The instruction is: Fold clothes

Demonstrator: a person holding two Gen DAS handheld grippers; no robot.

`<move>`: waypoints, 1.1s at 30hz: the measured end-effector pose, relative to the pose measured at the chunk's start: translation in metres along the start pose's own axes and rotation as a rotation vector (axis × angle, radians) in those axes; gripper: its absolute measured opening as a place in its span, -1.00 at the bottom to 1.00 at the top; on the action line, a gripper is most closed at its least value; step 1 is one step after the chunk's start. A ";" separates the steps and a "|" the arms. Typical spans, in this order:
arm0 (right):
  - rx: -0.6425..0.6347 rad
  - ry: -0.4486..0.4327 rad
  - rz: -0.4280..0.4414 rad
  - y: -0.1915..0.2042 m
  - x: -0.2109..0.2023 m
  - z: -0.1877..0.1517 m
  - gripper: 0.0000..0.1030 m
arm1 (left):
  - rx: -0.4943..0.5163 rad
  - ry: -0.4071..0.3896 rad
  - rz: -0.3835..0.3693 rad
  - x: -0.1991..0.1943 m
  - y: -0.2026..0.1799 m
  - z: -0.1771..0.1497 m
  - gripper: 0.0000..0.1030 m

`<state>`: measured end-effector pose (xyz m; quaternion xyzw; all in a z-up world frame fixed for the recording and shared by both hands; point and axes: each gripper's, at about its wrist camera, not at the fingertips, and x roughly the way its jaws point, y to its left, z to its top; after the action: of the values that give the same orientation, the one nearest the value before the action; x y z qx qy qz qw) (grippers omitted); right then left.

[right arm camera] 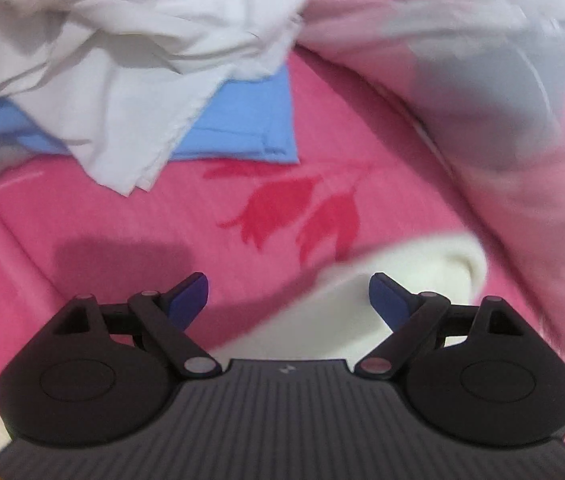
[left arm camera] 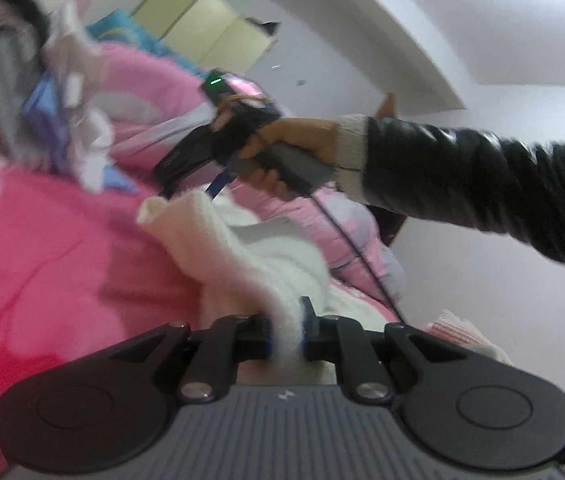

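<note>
The cream fleece garment (left arm camera: 266, 256) is lying bunched on the pink bedspread (left arm camera: 42, 248), running from the left gripper (left arm camera: 288, 332) toward 11 o'clock. That gripper is pinching a fold of it between its narrow jaws. The right gripper (right arm camera: 288, 300) is hovering wide and holding nothing, the fleece end (right arm camera: 422, 264) lying at its 1 o'clock. Motion blur is hiding the garment's shape and edges.

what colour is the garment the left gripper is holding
Cream white fleece garment, pinched in the left gripper; clearest in the left wrist view.
</note>
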<state>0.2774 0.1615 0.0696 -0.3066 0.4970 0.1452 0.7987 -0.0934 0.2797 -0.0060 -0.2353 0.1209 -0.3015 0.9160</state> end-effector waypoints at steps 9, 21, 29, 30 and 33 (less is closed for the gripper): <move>0.103 0.114 -0.001 -0.019 0.006 -0.024 0.05 | 0.137 0.001 -0.027 0.005 -0.023 -0.006 -0.76; 0.587 -0.343 0.185 -0.110 -0.119 -0.148 -0.73 | 0.270 0.067 0.028 0.014 -0.044 -0.012 0.12; 0.894 -0.581 0.414 -0.137 -0.137 -0.255 -0.74 | 0.207 0.133 0.134 0.031 -0.054 0.000 0.36; 0.923 -0.600 0.432 -0.139 -0.136 -0.261 -0.74 | 0.204 0.118 0.152 0.029 -0.057 0.003 0.22; 0.983 -0.657 0.477 -0.144 -0.138 -0.274 -0.75 | 0.194 0.075 0.204 0.023 -0.065 0.014 -0.38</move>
<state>0.0981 -0.1132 0.1540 0.2753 0.2895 0.1605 0.9026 -0.1025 0.2245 0.0370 -0.1206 0.1485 -0.2257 0.9552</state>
